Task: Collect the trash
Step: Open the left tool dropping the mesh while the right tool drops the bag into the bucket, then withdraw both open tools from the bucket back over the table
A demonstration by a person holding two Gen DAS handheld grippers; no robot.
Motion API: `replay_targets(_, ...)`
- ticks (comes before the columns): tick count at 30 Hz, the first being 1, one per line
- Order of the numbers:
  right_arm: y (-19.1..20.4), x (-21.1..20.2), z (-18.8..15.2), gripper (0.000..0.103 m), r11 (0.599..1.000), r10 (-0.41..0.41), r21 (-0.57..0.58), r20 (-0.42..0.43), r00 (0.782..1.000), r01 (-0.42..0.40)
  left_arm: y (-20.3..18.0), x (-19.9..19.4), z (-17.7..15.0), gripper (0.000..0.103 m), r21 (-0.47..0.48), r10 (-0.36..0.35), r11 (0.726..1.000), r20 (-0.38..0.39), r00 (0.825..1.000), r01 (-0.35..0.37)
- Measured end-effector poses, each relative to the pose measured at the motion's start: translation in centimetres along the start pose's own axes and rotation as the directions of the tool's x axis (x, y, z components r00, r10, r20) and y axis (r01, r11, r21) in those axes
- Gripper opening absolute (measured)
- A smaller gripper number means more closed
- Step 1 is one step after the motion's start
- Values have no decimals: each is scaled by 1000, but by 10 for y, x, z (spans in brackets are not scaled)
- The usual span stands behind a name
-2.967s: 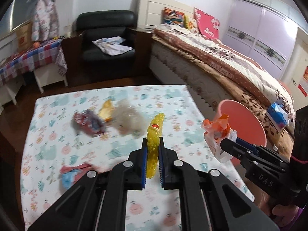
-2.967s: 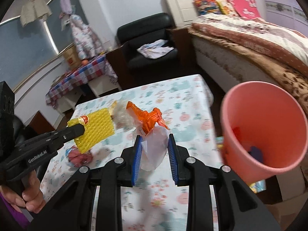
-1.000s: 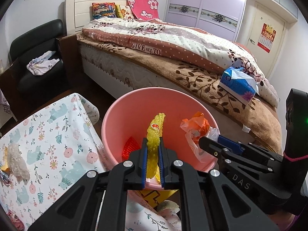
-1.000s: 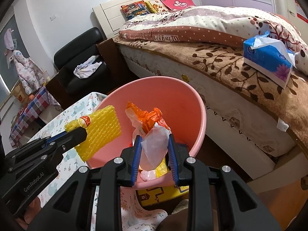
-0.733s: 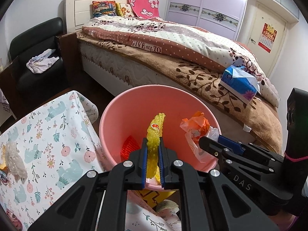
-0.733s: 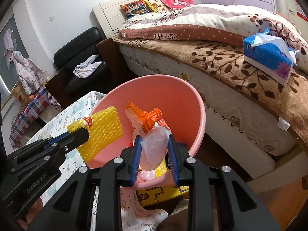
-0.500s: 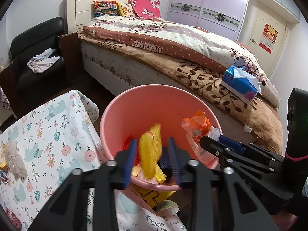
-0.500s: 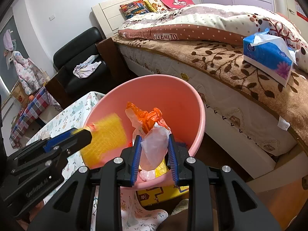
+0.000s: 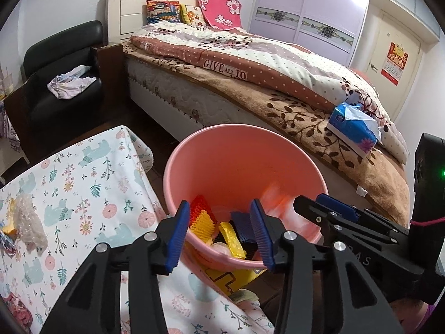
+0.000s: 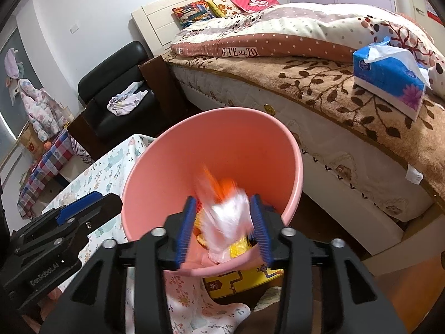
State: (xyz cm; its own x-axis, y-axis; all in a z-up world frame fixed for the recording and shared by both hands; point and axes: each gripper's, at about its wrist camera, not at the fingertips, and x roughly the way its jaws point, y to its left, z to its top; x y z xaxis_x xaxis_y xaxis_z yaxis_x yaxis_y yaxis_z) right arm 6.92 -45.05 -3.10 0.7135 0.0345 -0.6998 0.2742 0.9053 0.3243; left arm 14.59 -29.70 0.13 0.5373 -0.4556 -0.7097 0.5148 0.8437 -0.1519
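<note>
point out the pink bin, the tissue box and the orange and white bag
pink bin (image 9: 239, 150): left wrist view, on the bare inner back wall.
tissue box (image 10: 389, 76): right wrist view, on its blue side face.
orange and white bag (image 10: 228, 217): right wrist view, on the blurred white part.

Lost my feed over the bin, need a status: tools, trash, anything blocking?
Left tool opening, nothing in it. Right tool opening, orange-and-white wrapper blurred between its pads, above pink bin. Nothing blocking.
</note>
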Motion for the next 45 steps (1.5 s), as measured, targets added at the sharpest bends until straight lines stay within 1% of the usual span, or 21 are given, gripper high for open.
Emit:
replay_targets(10, 13, -8, -4, 45, 999, 19, -32, 3, 1000, -19, 7, -13, -6, 45, -19, 14, 1000, 7, 1000, -13)
replay_targets(21, 29, -22, -10, 45, 998, 30, -59, 22, 999, -29, 15, -36, -12, 45, -37, 23, 999, 27, 999, -22)
replay_targets(26, 44, -31, -16, 45, 996, 41, -86, 33, 999, -38, 22, -48, -16, 45, -48, 30, 998, 38, 999, -29)
replay_targets(37, 80, -42, -31, 45, 986, 83, -147, 48, 995, -75, 51, -78, -30, 45, -95, 71, 993, 55, 996, -65)
replay_targets(45, 116, -44, -50, 45, 971, 133, -203, 28, 991, -124, 82, -100, -45, 45, -146, 113, 984, 65, 991, -103)
